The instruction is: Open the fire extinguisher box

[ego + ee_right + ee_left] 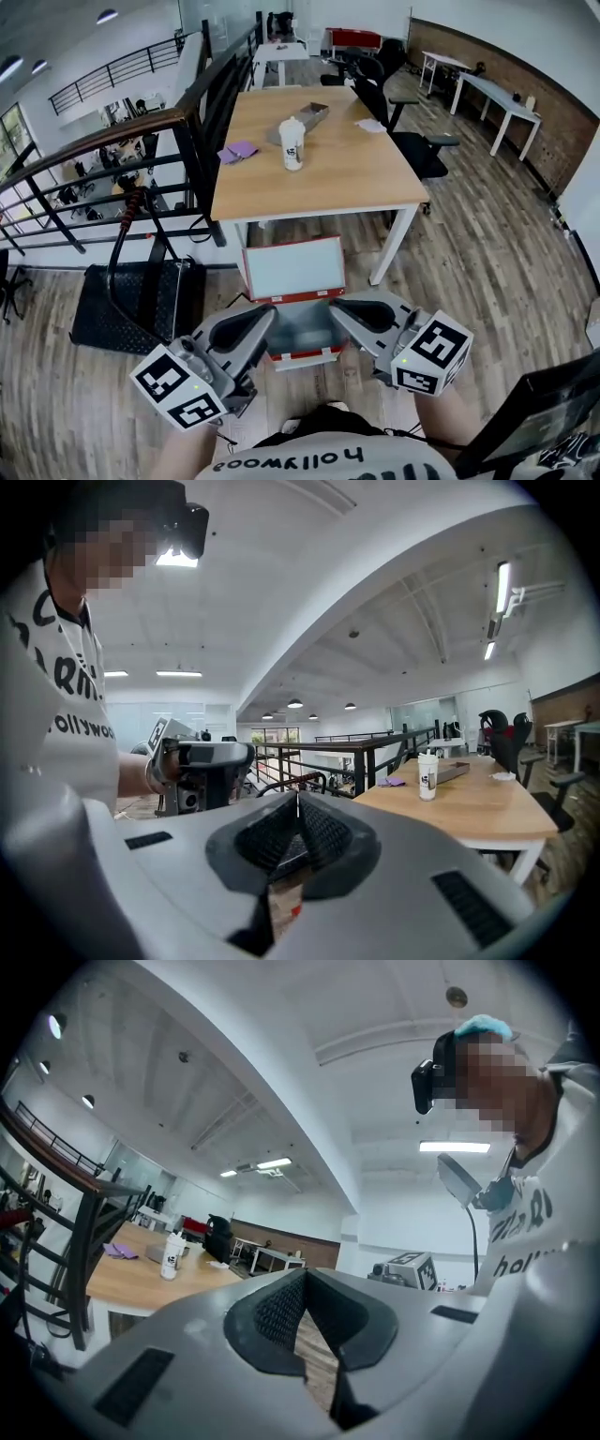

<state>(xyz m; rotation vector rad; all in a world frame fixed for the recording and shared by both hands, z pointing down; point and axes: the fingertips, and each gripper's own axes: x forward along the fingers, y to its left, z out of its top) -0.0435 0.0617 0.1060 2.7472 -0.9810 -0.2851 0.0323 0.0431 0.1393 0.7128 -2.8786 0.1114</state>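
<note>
The red fire extinguisher box (309, 354) lies on the wood floor in front of the table, its white red-edged lid (293, 268) standing up and open, the grey inside showing. My left gripper (265, 317) and right gripper (339, 309) hover over the box close to my body, tips pointing inward toward each other. Both are shut with nothing between the jaws. In the left gripper view the left gripper (305, 1277) has its ribbed pads closed together, and in the right gripper view the right gripper (298, 801) shows the same. The left gripper (202, 766) also appears in the right gripper view.
A wooden table (356, 178) stands just beyond the box, carrying a white bottle (292, 143), a purple cloth (238, 150) and a grey tray (309, 117). A black railing (187, 141) runs along the left, with a black mat (131, 305) and hose (117, 272) below it. Office chairs (412, 141) stand at the right.
</note>
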